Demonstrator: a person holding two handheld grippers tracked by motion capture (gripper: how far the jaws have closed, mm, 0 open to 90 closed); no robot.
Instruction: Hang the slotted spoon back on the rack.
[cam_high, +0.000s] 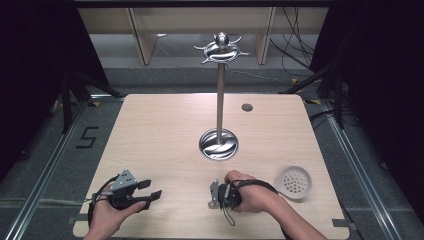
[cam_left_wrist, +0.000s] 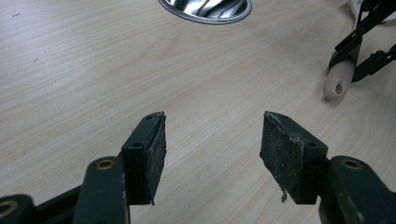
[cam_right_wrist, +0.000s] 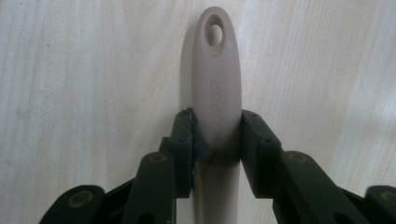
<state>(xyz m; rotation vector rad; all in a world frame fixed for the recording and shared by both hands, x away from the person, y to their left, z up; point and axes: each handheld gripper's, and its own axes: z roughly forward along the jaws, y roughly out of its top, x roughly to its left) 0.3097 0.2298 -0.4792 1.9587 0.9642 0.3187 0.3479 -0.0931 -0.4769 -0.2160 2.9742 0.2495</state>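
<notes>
- Skimmer handle (cam_right_wrist: 217, 93), pale beige with a hanging hole at its tip, lay flat on the surface (cam_high: 165, 135) between the pads of the right tongs (cam_right_wrist: 217, 133), which pressed it on both sides.
- Its perforated white head (cam_high: 293, 182) rested behind that right hand (cam_high: 252, 192).
- Left tongs (cam_left_wrist: 212, 149) stood wide apart with nothing between them, well apart from the handle.
- A steel hanging stand (cam_high: 218, 142) rose beyond both tongs.
</notes>
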